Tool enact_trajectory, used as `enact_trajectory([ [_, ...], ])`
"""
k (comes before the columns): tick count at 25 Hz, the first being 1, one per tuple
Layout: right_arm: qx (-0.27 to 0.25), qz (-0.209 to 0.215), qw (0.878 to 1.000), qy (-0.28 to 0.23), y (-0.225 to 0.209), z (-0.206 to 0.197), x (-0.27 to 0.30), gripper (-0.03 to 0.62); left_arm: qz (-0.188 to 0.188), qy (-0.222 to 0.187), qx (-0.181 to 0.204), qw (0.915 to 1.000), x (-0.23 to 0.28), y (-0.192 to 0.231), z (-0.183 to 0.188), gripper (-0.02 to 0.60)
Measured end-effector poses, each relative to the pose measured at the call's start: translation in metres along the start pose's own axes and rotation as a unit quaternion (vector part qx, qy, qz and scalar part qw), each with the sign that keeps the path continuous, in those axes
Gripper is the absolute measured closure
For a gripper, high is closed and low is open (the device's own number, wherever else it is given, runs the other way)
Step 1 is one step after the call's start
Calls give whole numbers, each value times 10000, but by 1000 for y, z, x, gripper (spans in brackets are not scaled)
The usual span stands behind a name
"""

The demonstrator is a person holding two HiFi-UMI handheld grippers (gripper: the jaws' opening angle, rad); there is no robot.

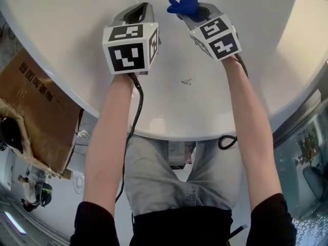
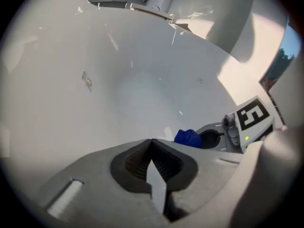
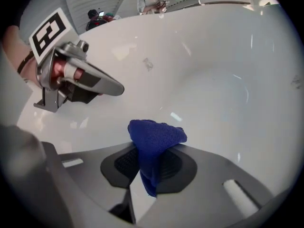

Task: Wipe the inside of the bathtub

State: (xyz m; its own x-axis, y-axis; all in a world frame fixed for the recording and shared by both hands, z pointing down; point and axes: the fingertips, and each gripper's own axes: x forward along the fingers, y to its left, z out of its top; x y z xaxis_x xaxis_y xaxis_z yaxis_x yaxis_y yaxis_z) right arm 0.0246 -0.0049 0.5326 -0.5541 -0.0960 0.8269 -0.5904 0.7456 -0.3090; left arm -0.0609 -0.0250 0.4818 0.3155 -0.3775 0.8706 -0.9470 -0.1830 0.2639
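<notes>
Jaws clamped on the blue cloth (image 3: 156, 136) in the right gripper (image 3: 145, 172), out over the bathtub (image 1: 205, 106) inner wall past its near rim; left gripper (image 2: 152, 148) alongside, jaws pressed together, empty.

Bright even light, sunlit patch on white bathtub (image 1: 307, 29), fisheye-bent edges, dark corner vignetting

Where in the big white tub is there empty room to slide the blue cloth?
Ahead of the crumpled blue cloth, the smooth white bathtub is bare up to its far rim, and also off to the right. It is crowded only where the left gripper and the right gripper sit side by side.
</notes>
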Motion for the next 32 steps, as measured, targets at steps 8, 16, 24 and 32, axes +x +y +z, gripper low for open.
enact_trajectory([
  [8,-587,615,9926,873,26,-50,60,517,22,121,-318,9994,17,9,-18,578],
  [16,-558,672,9847,1506,50,-81,88,517,46,152,-383,9991,9,14,-25,578],
  [24,-667,928,9774,1776,71,-92,104,517,49,136,-461,9988,0,16,-35,578],
  [32,-845,1467,9645,2026,98,-100,103,517,72,85,-527,9985,-8,18,-38,578],
])
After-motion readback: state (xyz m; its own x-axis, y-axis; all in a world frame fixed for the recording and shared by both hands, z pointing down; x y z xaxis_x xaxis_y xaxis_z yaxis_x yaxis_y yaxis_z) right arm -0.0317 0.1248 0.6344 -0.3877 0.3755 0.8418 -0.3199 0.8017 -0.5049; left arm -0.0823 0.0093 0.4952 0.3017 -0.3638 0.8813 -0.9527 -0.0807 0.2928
